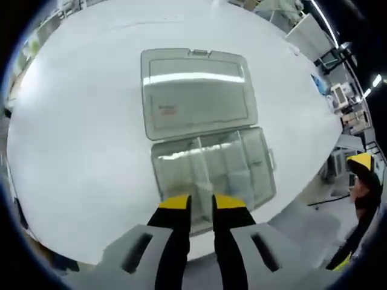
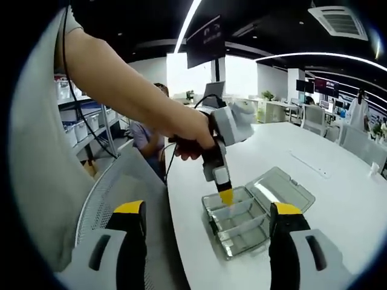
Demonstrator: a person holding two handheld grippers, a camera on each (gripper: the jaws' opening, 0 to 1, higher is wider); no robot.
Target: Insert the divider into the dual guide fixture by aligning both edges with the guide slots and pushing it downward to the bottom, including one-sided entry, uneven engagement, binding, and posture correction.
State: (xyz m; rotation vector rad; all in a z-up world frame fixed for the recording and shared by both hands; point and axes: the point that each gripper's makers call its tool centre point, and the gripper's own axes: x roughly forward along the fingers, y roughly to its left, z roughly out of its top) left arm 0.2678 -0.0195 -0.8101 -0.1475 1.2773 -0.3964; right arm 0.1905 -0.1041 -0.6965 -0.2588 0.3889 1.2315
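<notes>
A clear plastic compartment box lies on the white worktop with its hinged lid folded flat open behind it. In the left gripper view, the left hand-held gripper hangs over the near edge of the box, its yellow-tipped jaws close together on a thin clear divider that stands upright inside the tray; the plate is transparent, and how deep it sits in the guide slots cannot be told. In the right gripper view, the right hand-held gripper is released, jaws spread wide with nothing between them, well apart from the box, which lies near the worktop's edge. The same view shows a person's hand holding the left hand-held gripper pointed down into the tray, lid just beyond.
</notes>
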